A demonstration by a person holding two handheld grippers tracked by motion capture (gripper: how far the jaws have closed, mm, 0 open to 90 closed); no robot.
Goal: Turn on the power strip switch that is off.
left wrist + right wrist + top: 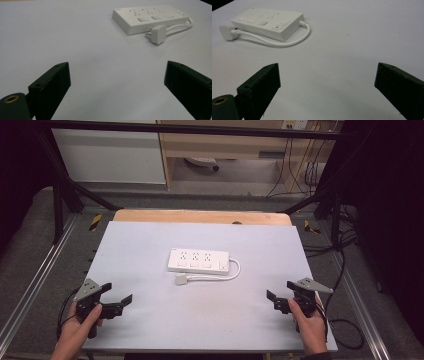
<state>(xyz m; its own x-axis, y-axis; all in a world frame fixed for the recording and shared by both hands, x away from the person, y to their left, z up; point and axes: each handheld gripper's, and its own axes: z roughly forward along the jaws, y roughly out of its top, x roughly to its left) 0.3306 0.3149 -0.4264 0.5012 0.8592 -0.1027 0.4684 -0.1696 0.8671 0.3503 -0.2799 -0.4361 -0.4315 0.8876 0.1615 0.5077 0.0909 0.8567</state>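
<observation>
My left claw (116,292) hangs over the near left corner of the bench (150,320), held in my left hand (80,327). Its two black jaws stand wide apart with nothing between them, and in the left gripper view only bare white surface lies in the gap. My right claw (280,294) sits at the near right corner in my right hand (309,322), and its jaws are spread just as wide, also gripping nothing. Both claws are well apart from each other, one at each side, and both point inward toward the middle of the bench.

The power strip (198,260) lies flat near the middle of the bench, well apart from either claw. It is white, with its long side running across from left to right and its sockets facing up. A row of switches shows along its near side in the left gripper view. In the right gripper view I can see a small red mark by the switch at the end of the strip where the cord comes out. That white cord (233,270) leaves the right end, loops round toward me and runs back left along the near side. It ends in the plug (181,279), which rests on the bench just beside the strip's near edge, not pushed into any socket.
</observation>
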